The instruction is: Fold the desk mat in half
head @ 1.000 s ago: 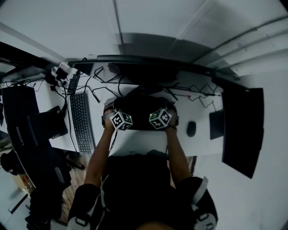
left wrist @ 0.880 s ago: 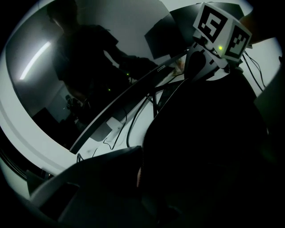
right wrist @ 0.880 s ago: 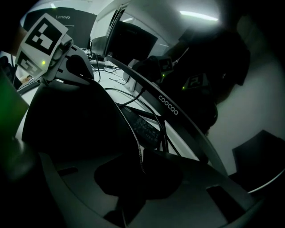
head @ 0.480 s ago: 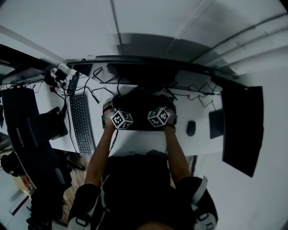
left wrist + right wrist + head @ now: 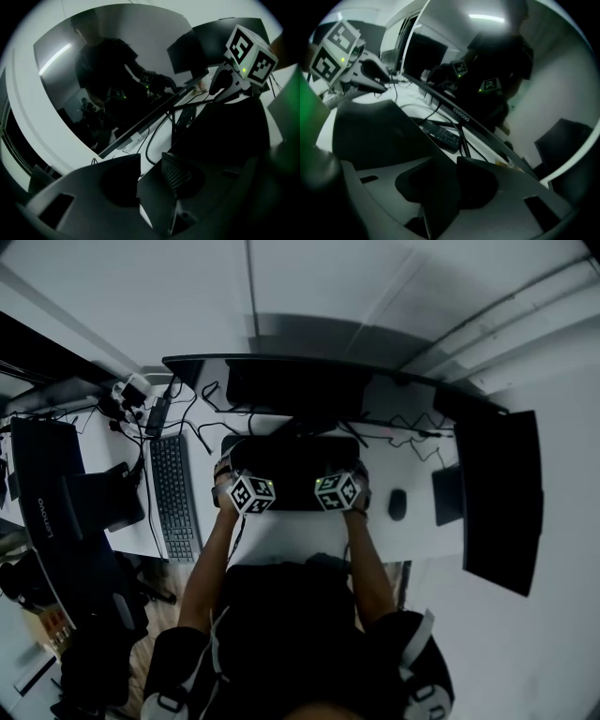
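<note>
Layout: black rectangular desk mat (image 5: 292, 470) on white desk (image 5: 281, 540), long axis left-right, near corners between jaws. Left gripper (image 5: 151, 158) half open, right gripper (image 5: 445, 161) opening; neither clamps. Equally near.

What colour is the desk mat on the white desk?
Plain black, with no pattern. The desk mat shows best in the head view.

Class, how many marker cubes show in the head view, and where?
2. One cube is over the mat's left end, the other over its right end, both near its front edge. None seems hidden.
</note>
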A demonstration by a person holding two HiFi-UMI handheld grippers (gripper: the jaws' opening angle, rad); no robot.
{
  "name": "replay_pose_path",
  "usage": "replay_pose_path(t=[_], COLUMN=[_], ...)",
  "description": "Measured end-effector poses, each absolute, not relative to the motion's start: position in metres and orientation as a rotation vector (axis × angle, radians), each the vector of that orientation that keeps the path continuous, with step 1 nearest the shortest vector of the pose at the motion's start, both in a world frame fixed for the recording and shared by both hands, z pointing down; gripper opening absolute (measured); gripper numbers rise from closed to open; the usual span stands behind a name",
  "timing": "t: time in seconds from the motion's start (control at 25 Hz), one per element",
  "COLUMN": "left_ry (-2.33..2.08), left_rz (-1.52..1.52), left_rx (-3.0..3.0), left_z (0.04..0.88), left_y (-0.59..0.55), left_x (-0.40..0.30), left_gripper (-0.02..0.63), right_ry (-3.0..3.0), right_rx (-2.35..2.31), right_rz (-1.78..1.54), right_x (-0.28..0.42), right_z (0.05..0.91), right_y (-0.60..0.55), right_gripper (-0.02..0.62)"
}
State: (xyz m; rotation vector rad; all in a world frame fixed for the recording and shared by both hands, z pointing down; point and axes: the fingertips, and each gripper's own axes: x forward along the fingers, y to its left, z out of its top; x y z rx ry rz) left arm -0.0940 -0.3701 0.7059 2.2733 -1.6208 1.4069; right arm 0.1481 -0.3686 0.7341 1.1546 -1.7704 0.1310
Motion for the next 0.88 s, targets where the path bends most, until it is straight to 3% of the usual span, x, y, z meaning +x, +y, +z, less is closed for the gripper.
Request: replay_pose_path(t=[0.2,0.56,0.88], left_ry=[-1.664,-1.651,-1.673], left_rz=[1.107,0.607,0.376], left_rx=[2.312,2.417,2.473], left_z=[0.661,0.568,0.491], left_y=[-0.340,-0.262,-0.192], left_x=[-0.105,-0.127,-0.145], left_gripper=[0.129,0.011,0.006], right_ry=[-1.854,-2.035,-2.133], right_rx=[1.297,1.575,1.778], right_rz=[0.225,0.374,0.384], right_x=[0.138,0.109,0.096], right_z=[0.689,0.588,0.510], right_y=[-0.341,-0.261,-0.172], right_gripper=[0.118,0.076,0.032])
